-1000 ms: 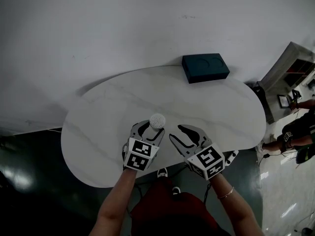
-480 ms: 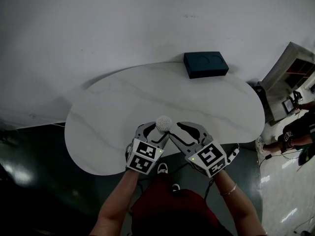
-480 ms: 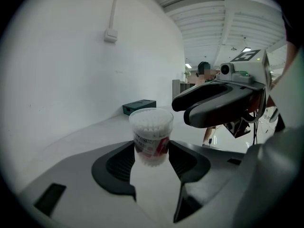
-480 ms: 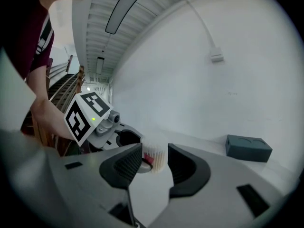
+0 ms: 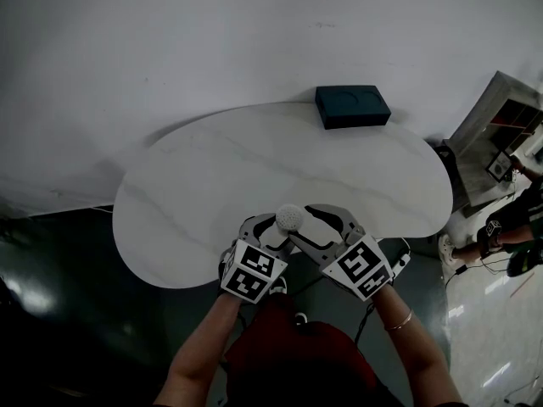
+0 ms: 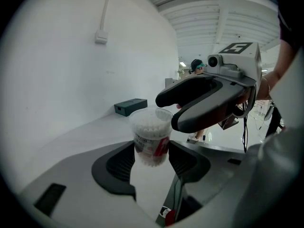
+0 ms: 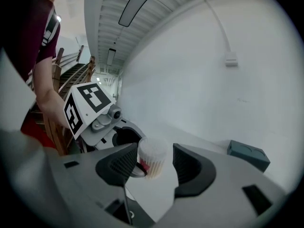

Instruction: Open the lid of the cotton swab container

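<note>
Standing upright in L tool (image 6: 152, 161): swab container (image 6: 151, 133).

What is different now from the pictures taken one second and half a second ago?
The right claw came leftward to the cotton swab container. Its jaws have just been opening and now stand around the container's top without clamping it. The left claw carried the container rightward and nearer the person, toward the table's front edge. Unchanged: the left claw's grip on the container, and the dark box at the back of the table.
</note>
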### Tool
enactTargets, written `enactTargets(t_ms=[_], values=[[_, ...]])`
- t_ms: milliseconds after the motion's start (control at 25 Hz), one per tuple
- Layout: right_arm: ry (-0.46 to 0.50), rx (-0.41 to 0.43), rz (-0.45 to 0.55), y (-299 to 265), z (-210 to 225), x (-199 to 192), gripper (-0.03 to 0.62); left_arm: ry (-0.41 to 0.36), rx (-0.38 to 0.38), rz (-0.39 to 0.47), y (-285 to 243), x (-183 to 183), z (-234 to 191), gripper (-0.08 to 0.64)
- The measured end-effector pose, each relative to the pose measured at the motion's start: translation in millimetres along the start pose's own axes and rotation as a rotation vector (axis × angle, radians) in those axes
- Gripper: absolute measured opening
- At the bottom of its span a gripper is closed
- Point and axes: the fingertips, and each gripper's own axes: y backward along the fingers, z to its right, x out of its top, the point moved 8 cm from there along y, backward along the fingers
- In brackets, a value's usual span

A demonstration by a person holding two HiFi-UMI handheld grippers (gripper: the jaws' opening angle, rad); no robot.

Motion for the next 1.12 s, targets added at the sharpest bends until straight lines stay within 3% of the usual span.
enactTargets(t_ms=[360, 1120], values=[[0.098, 0.036, -0.067, 11.5, -12.9, -3.7, 0.233, -0.042, -0.033, -0.007, 4.9, 1.2, 23.6, 0.244], [0.098, 0.076, -0.08, 31.2, -21.9, -4.4, 0.236, -0.15, -0.061, -0.011, 15.2, 5.2, 48.3, 0.244]])
